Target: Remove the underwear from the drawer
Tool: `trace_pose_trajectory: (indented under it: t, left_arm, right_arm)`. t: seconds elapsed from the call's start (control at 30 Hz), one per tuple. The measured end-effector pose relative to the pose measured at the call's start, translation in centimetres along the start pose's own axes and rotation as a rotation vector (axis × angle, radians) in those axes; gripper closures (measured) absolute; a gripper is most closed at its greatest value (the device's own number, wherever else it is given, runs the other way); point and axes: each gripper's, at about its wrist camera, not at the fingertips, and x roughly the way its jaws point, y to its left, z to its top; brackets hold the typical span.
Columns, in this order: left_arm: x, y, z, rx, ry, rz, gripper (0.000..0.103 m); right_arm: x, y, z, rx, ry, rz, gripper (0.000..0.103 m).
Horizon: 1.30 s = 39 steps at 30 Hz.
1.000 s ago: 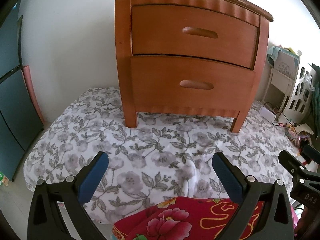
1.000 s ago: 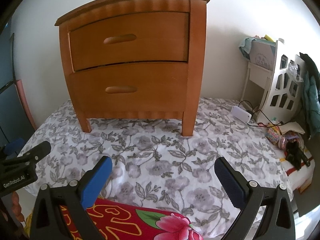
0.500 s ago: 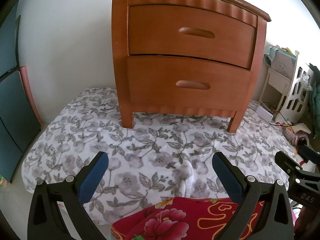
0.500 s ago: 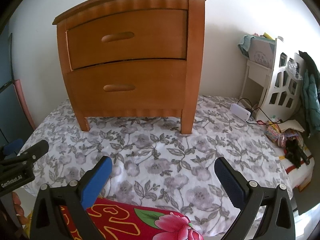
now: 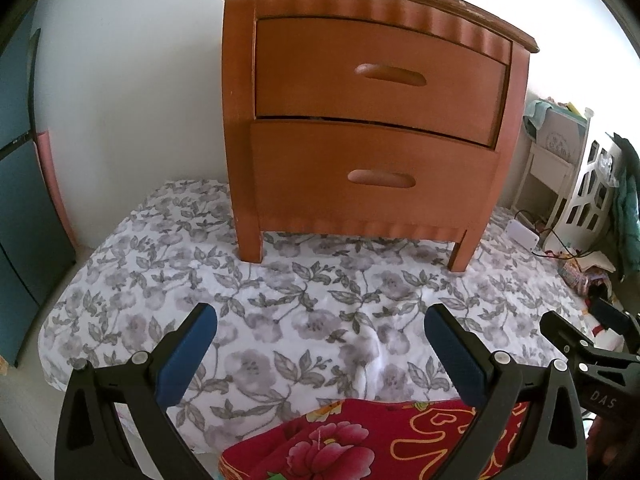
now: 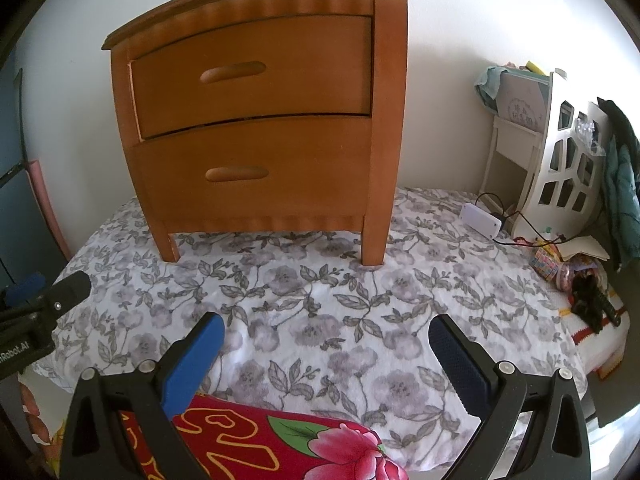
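A brown wooden nightstand stands on a floral sheet against the white wall. Its upper drawer and lower drawer are both closed, each with an oval recessed handle. No underwear is visible. My left gripper is open over the sheet, well short of the nightstand, nothing between its blue pads. My right gripper is open too, empty, equally far back. Each gripper shows at the edge of the other's view.
The grey floral sheet covers a bed or mattress. A red flowered cloth lies at the near edge. On the right are a white charger with cable, a white cut-out shelf, toys and clutter.
Both grippers have risen and tilted a little, so the nightstand sits lower and slightly further left in the views. Both stay open and empty. The drawers have not moved.
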Motion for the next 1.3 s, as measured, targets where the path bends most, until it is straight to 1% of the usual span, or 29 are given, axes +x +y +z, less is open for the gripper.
trace_pose_trajectory:
  t: [0.17,0.57,0.8,0.9,0.97,1.13,1.2,1.3]
  left_arm:
    - [0.0,-0.1,0.0,0.0,0.003,0.0,0.0]
    - [-0.6,0.0,0.2,-0.011,-0.028,-0.008,0.0]
    - [-0.5,-0.2,0.4,-0.009,-0.016,-0.014,0.0]
    - [-0.2,-0.1,0.8,-0.006,0.011,-0.028,0.0]
    - [0.4,-0.2,1.9,0.01,0.033,-0.045,0.0]
    - [2.2,-0.6,6.3,0.037,0.048,-0.07,0.0]
    - [3.5,-1.2,8.5,0.077,0.058,-0.062,0.0]
    - [5.8,-2.6,11.5,0.165,0.082,-0.032,0.0]
  right_arm:
    - [0.1,0.0,0.0,-0.001,0.002,0.001,0.0]
    - [0.1,0.0,0.0,0.001,0.003,0.001,0.0]
    - [0.1,-0.1,0.2,0.001,0.004,0.001,0.0]
    - [0.0,-0.1,0.3,0.002,0.003,0.002,0.0]
    - [0.0,-0.1,0.4,0.005,0.002,0.001,0.0]
    - [-0.1,-0.4,0.0,0.019,-0.001,0.005,0.0]
    - [0.0,-0.5,-0.1,0.028,0.012,0.005,0.0]
    - [0.3,-0.6,0.0,0.036,0.038,0.003,0.0]
